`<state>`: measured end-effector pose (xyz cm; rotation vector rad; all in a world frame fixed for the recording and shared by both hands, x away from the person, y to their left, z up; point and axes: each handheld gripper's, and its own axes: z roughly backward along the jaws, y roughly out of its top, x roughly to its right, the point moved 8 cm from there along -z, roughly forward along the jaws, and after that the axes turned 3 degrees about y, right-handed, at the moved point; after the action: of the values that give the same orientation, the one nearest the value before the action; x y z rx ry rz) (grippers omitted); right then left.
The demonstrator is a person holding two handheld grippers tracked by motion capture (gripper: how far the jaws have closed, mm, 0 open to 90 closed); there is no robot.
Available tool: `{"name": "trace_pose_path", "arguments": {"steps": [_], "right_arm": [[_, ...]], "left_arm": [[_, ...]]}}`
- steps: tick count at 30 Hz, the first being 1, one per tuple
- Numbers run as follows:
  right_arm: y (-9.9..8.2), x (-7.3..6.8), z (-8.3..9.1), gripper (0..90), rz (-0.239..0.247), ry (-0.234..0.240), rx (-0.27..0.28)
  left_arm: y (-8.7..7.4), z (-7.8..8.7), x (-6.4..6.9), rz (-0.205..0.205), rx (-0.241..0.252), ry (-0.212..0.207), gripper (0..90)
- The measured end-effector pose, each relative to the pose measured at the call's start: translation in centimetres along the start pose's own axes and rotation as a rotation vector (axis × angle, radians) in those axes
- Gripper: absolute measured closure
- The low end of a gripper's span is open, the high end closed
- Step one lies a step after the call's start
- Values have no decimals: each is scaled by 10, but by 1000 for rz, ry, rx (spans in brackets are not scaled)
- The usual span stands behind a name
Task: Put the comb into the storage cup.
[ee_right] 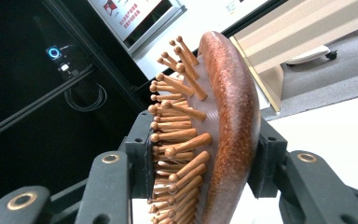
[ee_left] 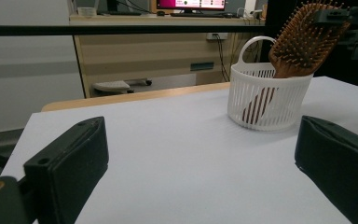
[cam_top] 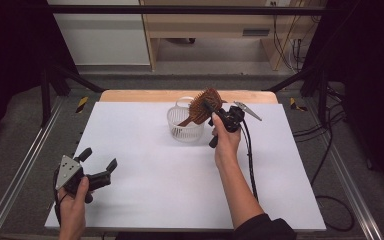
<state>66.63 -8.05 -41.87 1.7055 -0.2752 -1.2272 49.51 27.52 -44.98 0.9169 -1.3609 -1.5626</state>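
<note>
Right gripper (cam_top: 214, 107), held in a hand at about one o'clock from the centre of the white table (cam_top: 155, 175), is clamped on the head of a wooden hairbrush (cam_top: 202, 106). In the right gripper view, one jaw is pressed against the bristle side and the other against the rounded back of the brush. The brush is tilted, with its handle reaching down into a white slotted basket (cam_top: 184, 125) standing at twelve o'clock on the table. Left gripper (cam_top: 99, 165) is held near the table's eight o'clock corner, its jaws spread wide apart and gripping nothing, pointed towards the basket.
</note>
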Motion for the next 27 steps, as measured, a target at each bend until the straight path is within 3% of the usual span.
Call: {"name": "trace_pose_path", "arguments": {"steps": [27], "right_arm": [[-4,-2,1,505,29,-3,-42]], "left_arm": [[1,0,1,-5,1,-3,29]]}}
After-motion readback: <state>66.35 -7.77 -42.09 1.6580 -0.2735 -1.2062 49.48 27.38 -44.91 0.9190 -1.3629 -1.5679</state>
